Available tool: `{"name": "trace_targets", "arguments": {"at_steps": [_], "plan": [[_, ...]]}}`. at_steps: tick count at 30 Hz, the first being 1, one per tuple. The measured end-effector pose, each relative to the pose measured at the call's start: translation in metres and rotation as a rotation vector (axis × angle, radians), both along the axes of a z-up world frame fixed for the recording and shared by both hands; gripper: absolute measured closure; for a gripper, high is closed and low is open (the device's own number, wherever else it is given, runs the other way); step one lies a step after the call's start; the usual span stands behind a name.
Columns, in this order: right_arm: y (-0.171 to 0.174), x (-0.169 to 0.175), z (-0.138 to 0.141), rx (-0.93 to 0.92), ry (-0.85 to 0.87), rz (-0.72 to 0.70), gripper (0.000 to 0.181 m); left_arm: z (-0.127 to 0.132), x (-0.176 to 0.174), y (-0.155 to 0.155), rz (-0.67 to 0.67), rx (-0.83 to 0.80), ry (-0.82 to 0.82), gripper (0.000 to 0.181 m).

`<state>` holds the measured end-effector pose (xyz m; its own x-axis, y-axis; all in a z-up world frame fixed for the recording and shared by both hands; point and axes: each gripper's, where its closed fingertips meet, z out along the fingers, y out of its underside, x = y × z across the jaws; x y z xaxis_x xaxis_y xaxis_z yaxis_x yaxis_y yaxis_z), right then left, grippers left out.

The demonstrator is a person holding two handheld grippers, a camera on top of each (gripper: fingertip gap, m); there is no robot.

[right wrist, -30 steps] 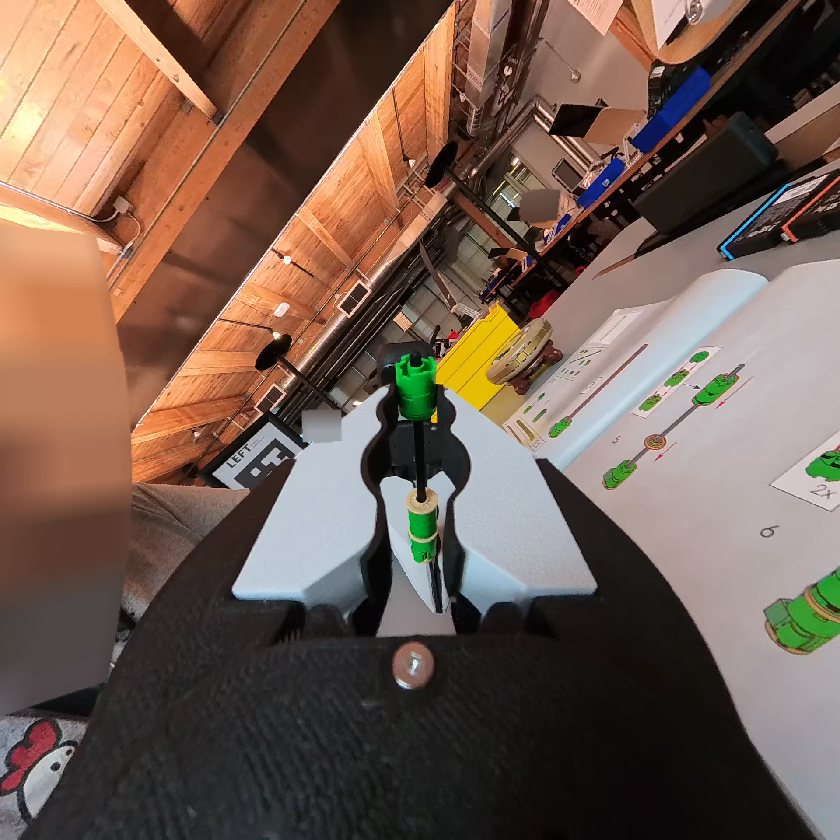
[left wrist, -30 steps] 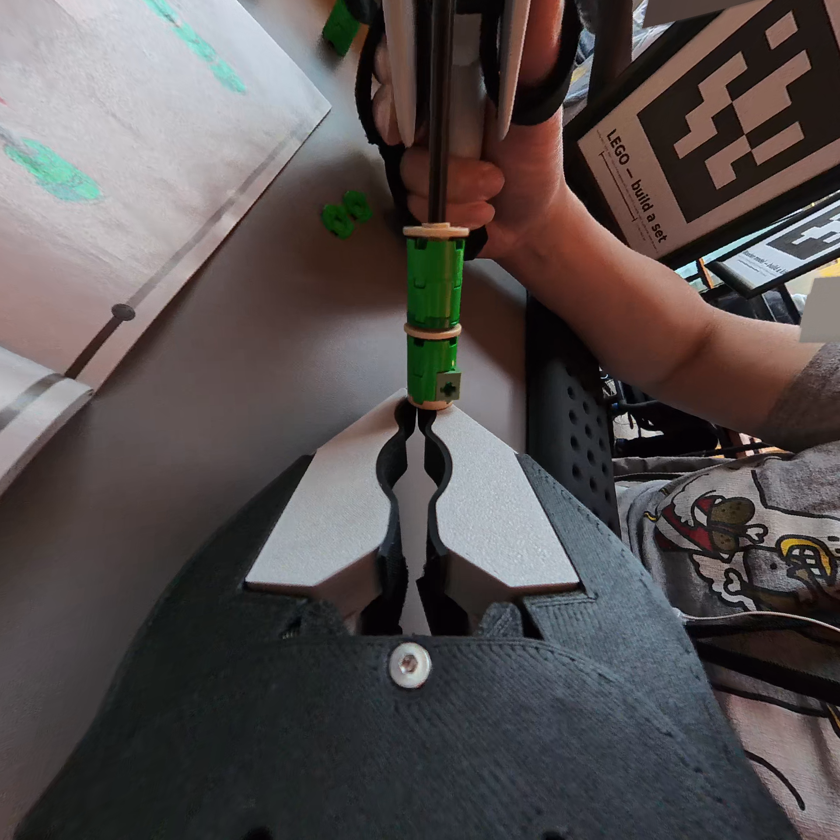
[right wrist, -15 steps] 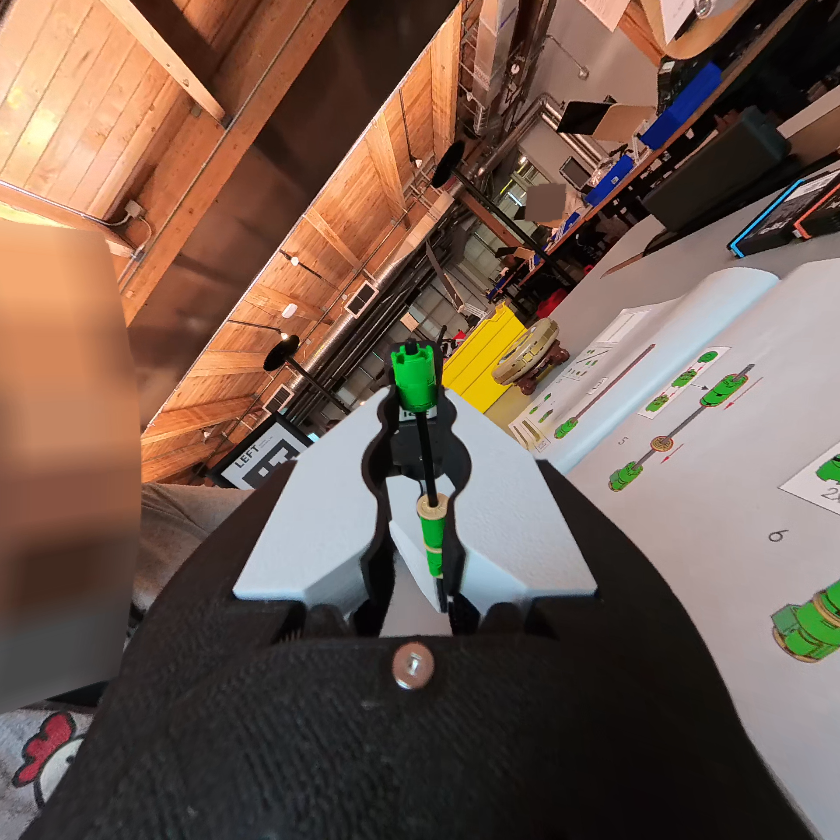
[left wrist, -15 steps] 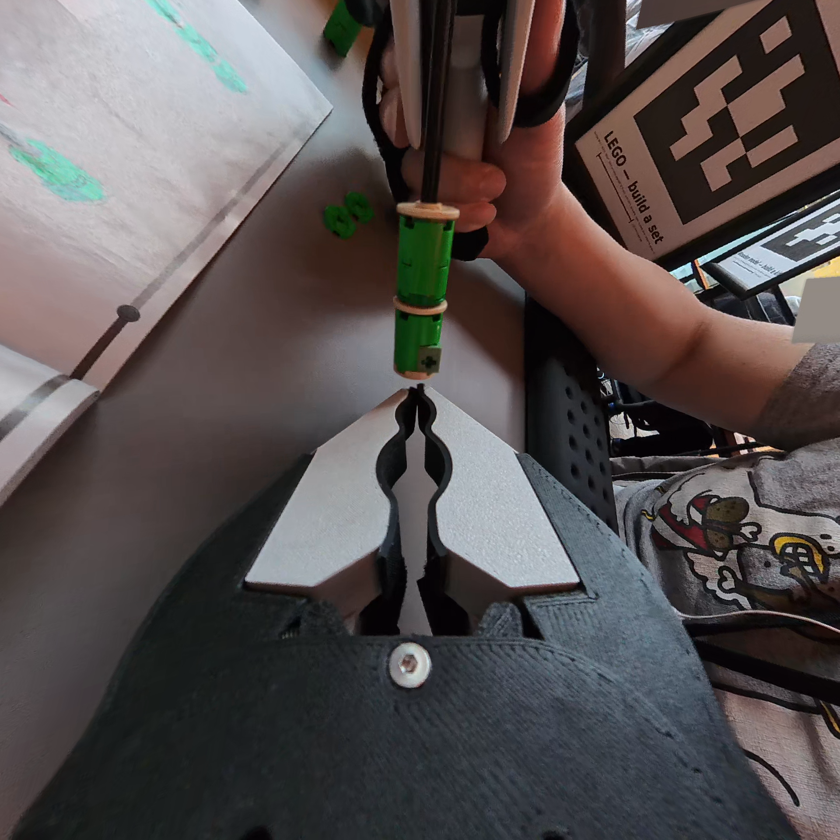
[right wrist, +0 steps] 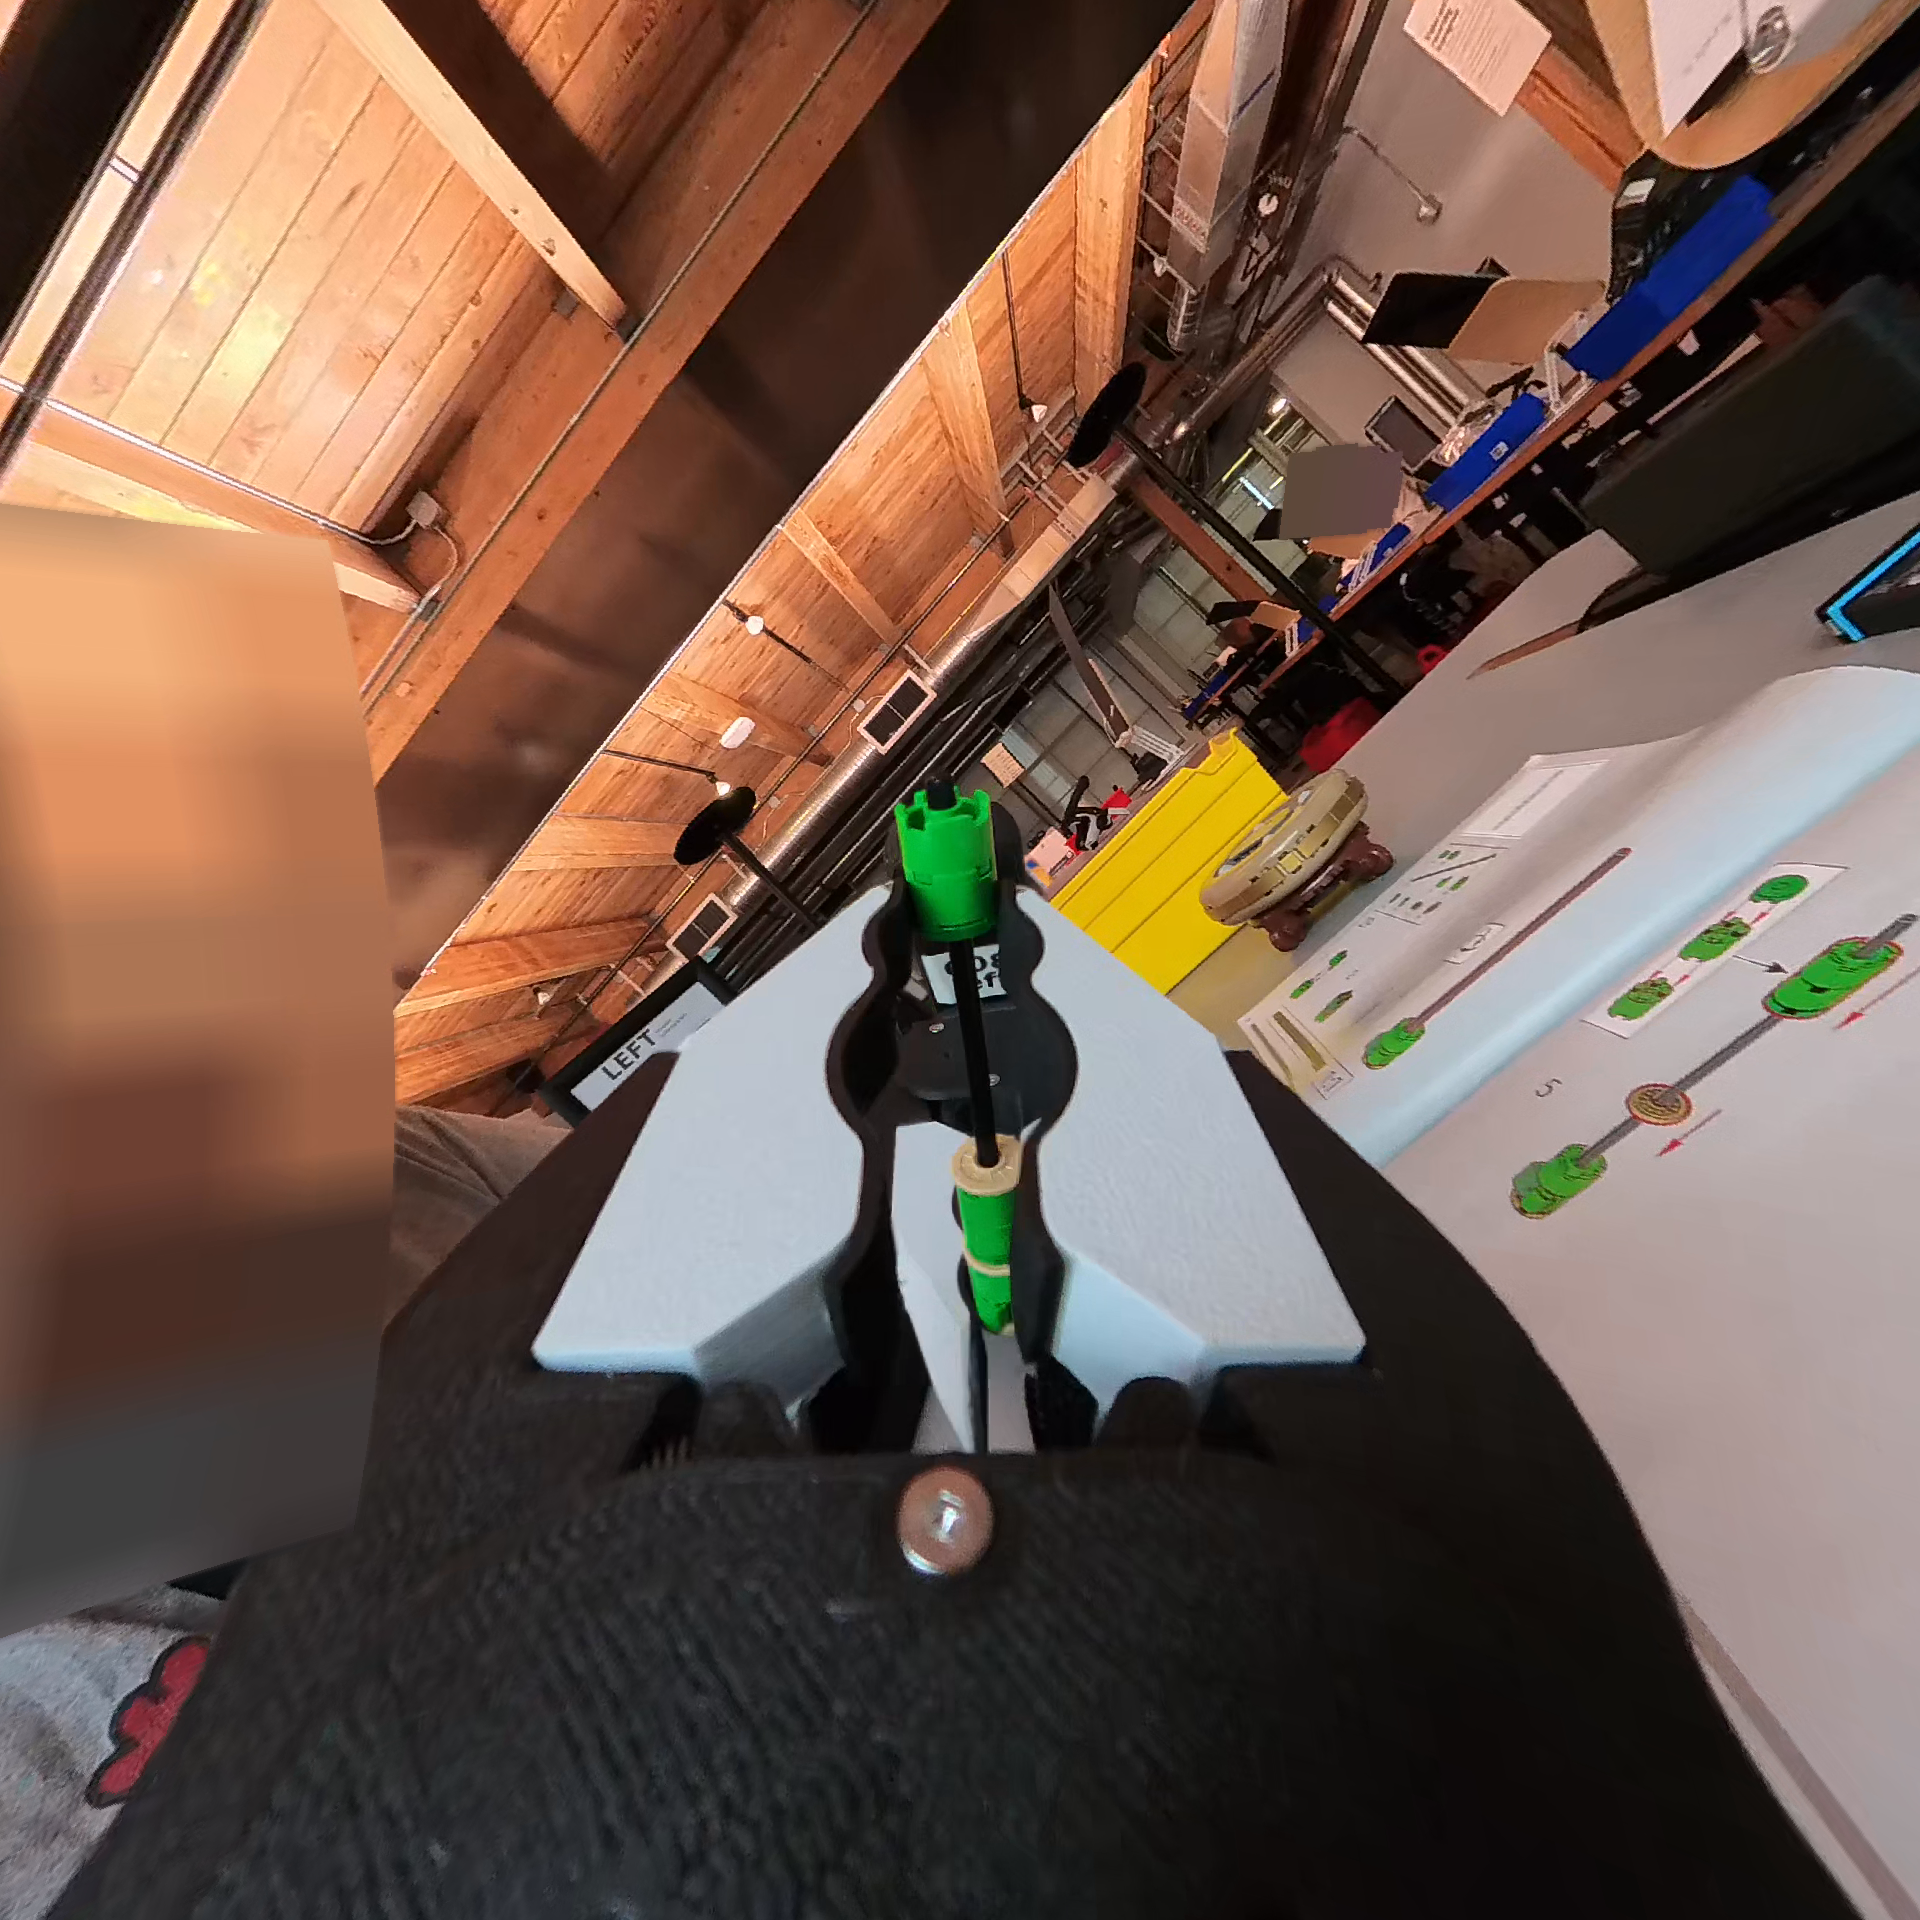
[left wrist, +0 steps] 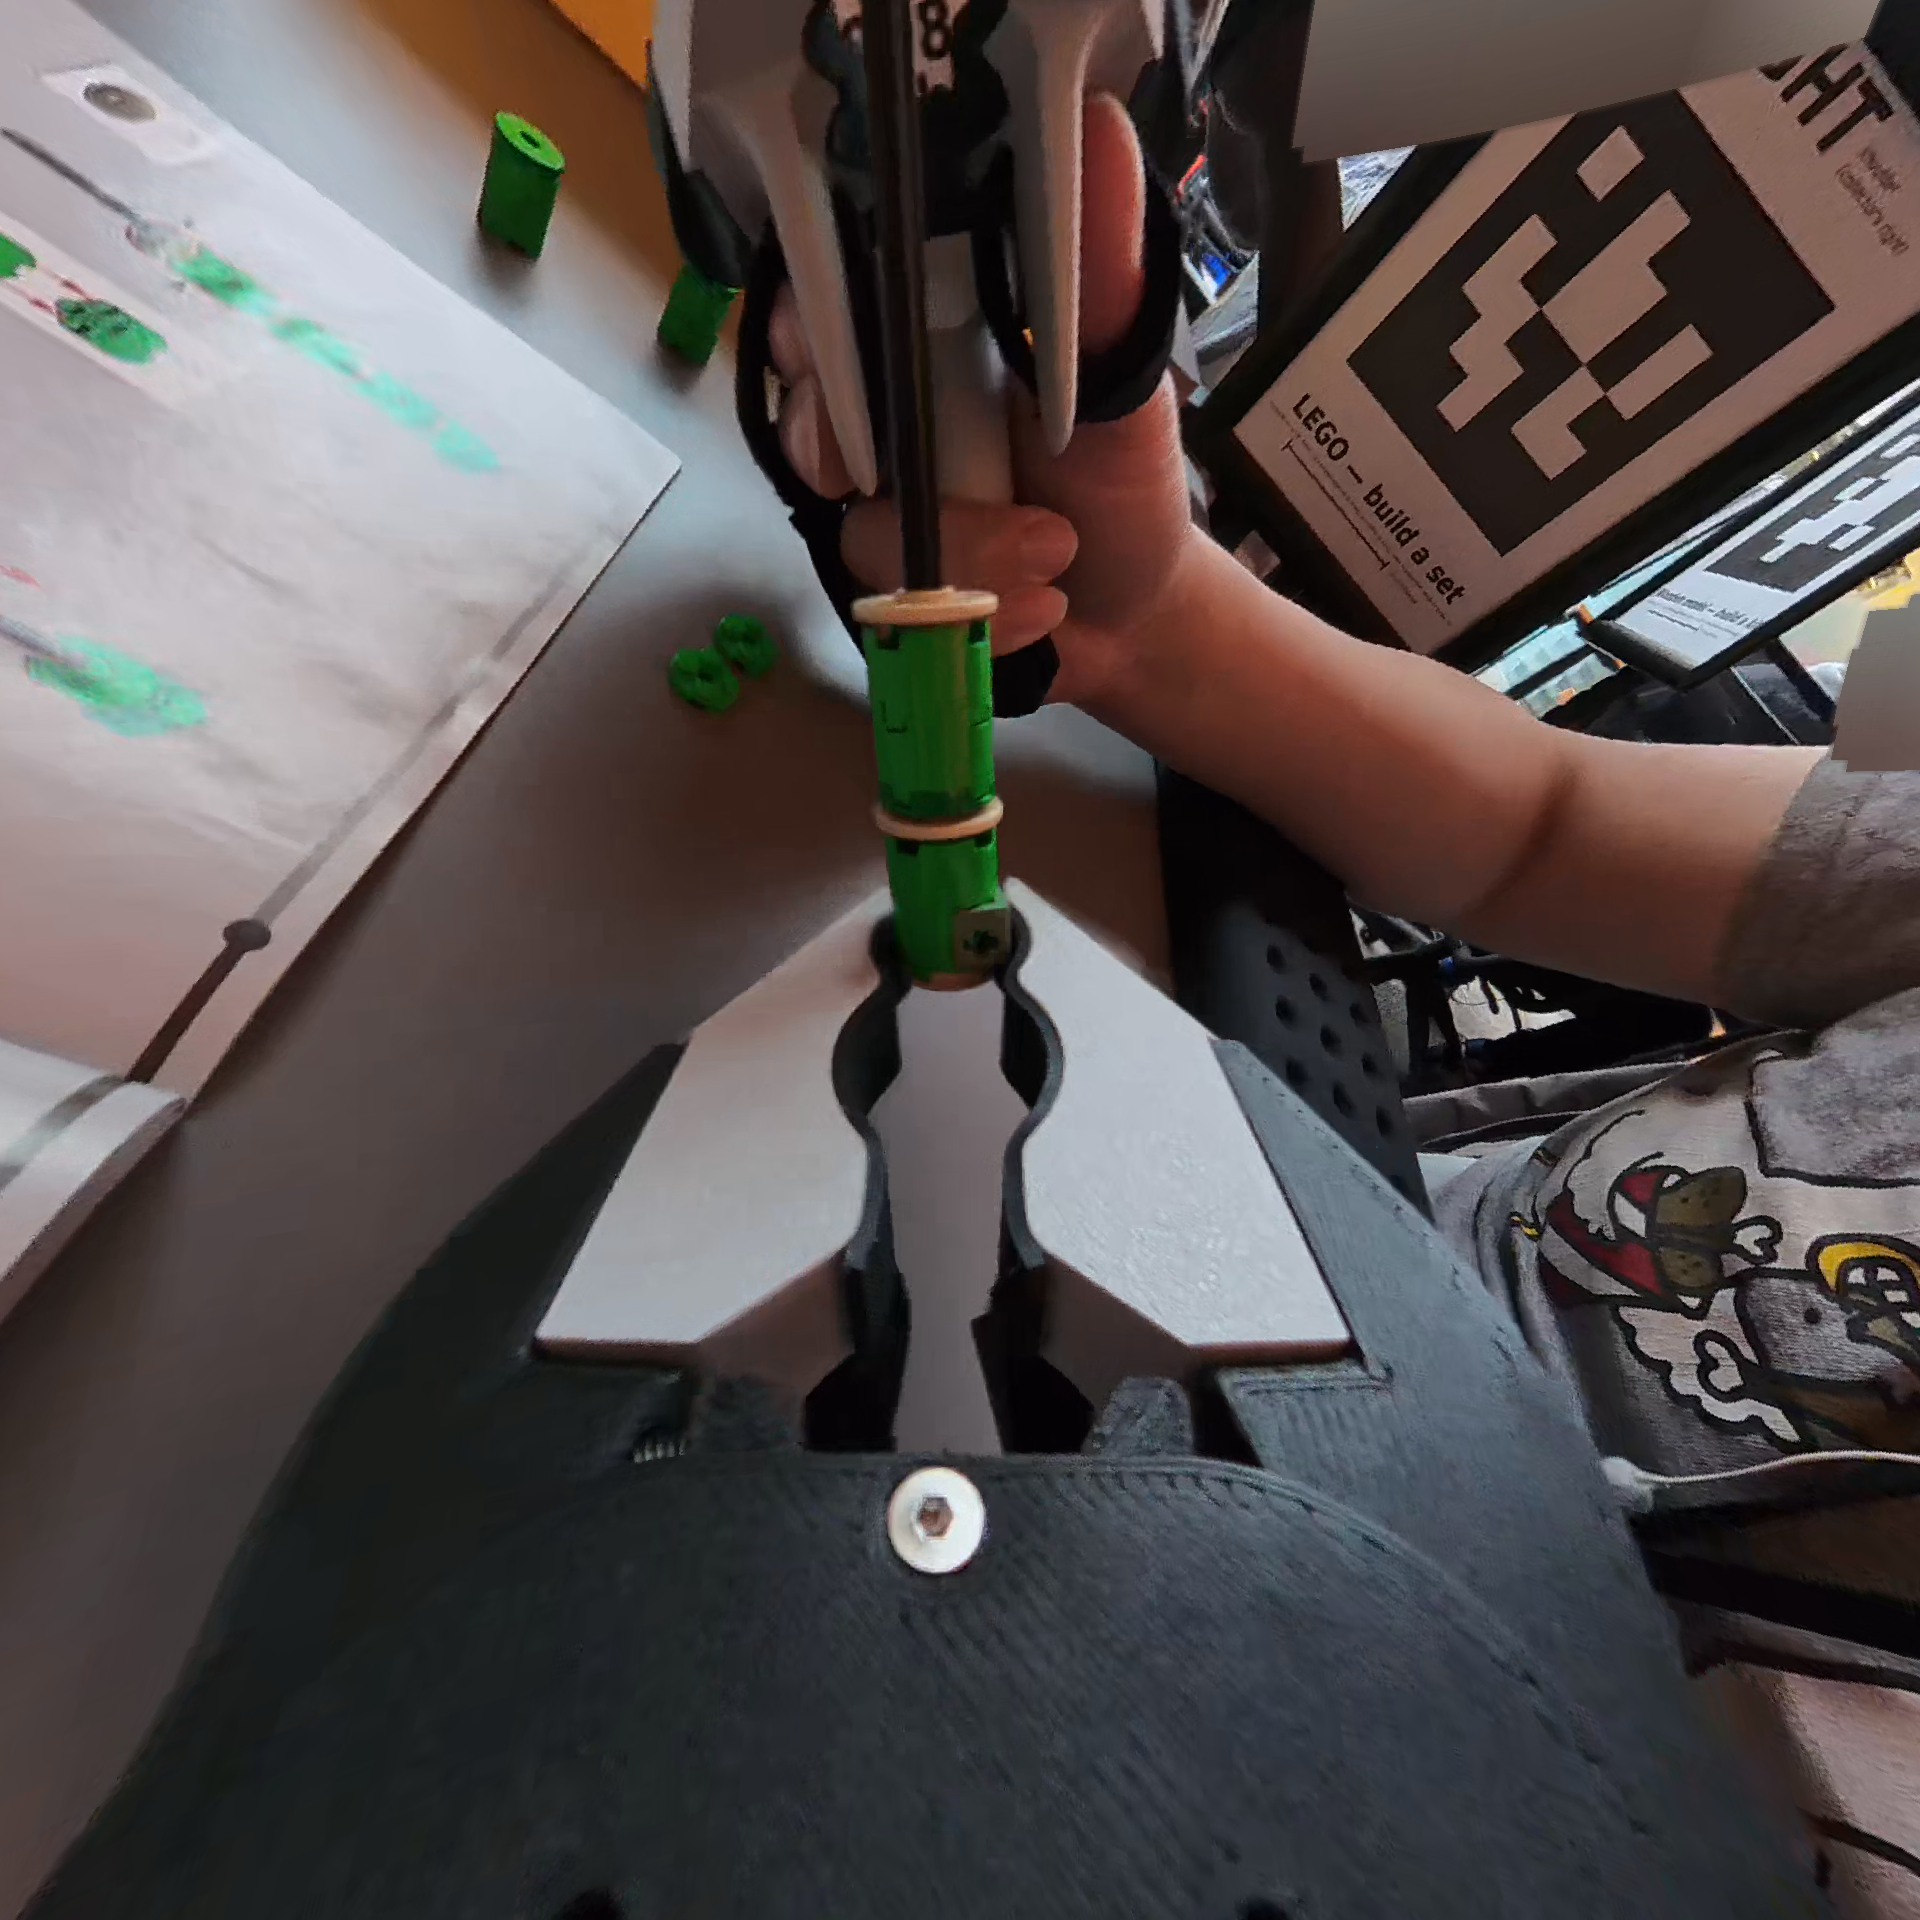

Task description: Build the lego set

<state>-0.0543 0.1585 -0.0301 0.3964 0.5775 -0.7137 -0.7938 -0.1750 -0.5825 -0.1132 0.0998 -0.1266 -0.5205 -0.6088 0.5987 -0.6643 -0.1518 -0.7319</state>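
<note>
The top end of the black rod (left wrist: 902, 312) is running out of the left wrist view at 12 o'clock, so its far tip is cut off there. The paper build guide (left wrist: 260, 540) at 10 o'clock is smeared and blurry, and its green pictures are hard to make out. Soft blurred blocks are covering parts of both views.

A black and white marker card (left wrist: 1558, 312) is standing at 2 o'clock with printed words on it, and a second card is peeking out behind it. A small white label is sitting on the far gripper too.

The left gripper (left wrist: 948, 971) is showing a narrow gap between its jaws. The bottom of the green stack (left wrist: 935, 790) is sitting right in that gap at the tips, and it is touching or almost touching them. I cannot tell if the jaws are squeezing it.

The right gripper (right wrist: 951, 914) is closing on a green piece (right wrist: 945, 868) at the rod's other end, held right at its tips. In that view the rod is running down toward 6 o'clock to the tan ring (right wrist: 987, 1162) and the green stack.

A hand (left wrist: 1081, 499) is holding the right gripper at 12 o'clock. Loose green pieces (left wrist: 520, 182) are lying on the grey table (left wrist: 499, 997) near 11 o'clock, and a small green pair (left wrist: 722, 660) is lying just left of the stack.
</note>
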Motion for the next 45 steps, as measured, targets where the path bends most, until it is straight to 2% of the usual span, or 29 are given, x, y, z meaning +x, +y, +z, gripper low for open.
{"name": "trace_targets", "arguments": {"at_steps": [5,10,13,15,21,26,28,30,37,45], "plan": [[-0.001,-0.006,0.003,0.012,-0.029,0.025,0.165,-0.002,-0.001,-0.001,-0.008,0.034,-0.007,0.172],[-0.003,0.003,0.004,0.01,-0.04,-0.03,0.158,0.0,-0.003,0.003,-0.001,0.001,0.004,0.172],[-0.005,0.011,0.006,0.018,-0.032,-0.067,0.159,-0.001,-0.004,0.003,-0.003,0.006,0.006,0.172],[-0.007,0.014,0.008,0.024,-0.03,-0.075,0.167,-0.001,-0.004,0.003,-0.005,0.01,0.003,0.172],[-0.008,0.012,0.006,0.008,-0.062,-0.076,0.168,-0.002,-0.005,0.0,-0.024,0.011,0.013,0.172],[-0.01,0.02,0.008,0.015,-0.026,-0.102,0.167,-0.005,-0.012,-0.004,-0.081,-0.013,0.051,0.168],[-0.011,0.024,0.008,0.016,-0.004,-0.112,0.167,-0.007,-0.013,-0.005,-0.082,0.023,0.045,0.169],[-0.012,0.024,0.008,0.018,0.002,-0.104,0.167,-0.007,-0.014,-0.006,-0.09,0.03,0.039,0.181],[-0.009,0.016,0.006,0.014,-0.028,-0.076,0.167,-0.006,-0.012,-0.004,-0.081,-0.007,0.058,0.181],[-0.012,0.021,0.013,0.073,-0.012,-0.115,0.167,-0.007,-0.013,-0.006,-0.096,-0.008,0.065,0.181]]}}
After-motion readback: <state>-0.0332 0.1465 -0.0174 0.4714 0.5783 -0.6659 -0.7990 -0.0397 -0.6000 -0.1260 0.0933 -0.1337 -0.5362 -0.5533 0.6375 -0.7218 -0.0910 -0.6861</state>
